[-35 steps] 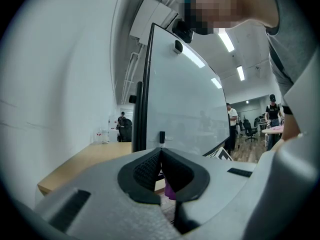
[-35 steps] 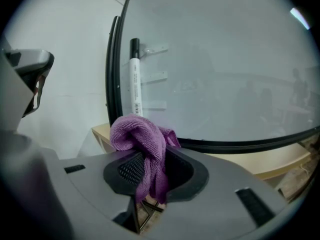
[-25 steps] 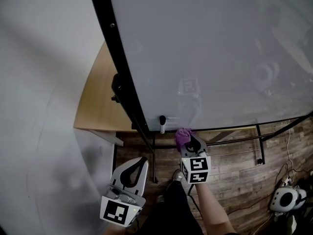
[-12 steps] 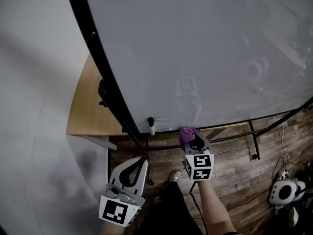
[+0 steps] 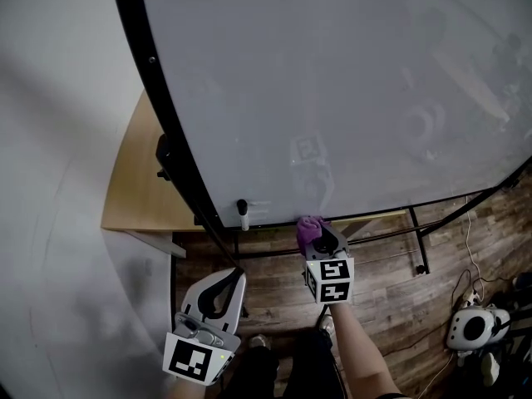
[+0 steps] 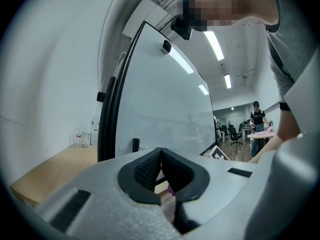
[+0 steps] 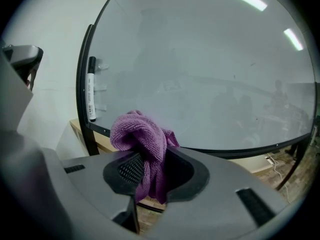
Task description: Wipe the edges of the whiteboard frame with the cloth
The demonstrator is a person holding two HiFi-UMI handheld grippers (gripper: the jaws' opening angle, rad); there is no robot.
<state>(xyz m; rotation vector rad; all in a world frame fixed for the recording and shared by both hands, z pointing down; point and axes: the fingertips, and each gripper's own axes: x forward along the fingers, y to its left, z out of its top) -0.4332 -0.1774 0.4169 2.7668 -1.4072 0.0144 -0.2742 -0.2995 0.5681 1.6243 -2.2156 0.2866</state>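
Note:
A large whiteboard [image 5: 332, 90] with a black frame [image 5: 158, 81] stands in front of me. My right gripper [image 5: 318, 236] is shut on a purple cloth [image 5: 309, 227], which sits right at the frame's bottom edge [image 5: 374, 213]. In the right gripper view the purple cloth [image 7: 145, 144] bunches out of the shut jaws just below the black bottom edge [image 7: 240, 152]. My left gripper [image 5: 223, 293] hangs lower and to the left, away from the board, shut with nothing in it. A black marker [image 5: 243, 214] stands on the board near its lower left corner.
A light wooden tabletop [image 5: 137, 198] lies behind the board's left side against a white wall [image 5: 58, 140]. Black stand legs [image 5: 420, 243] rise from the wood floor [image 5: 391, 289]. A white device with cables [image 5: 470, 329] sits on the floor at right.
The view has shifted, so the board's corner and marker sit further left. My right gripper with the cloth stays at the bottom frame edge, a little right of the marker.

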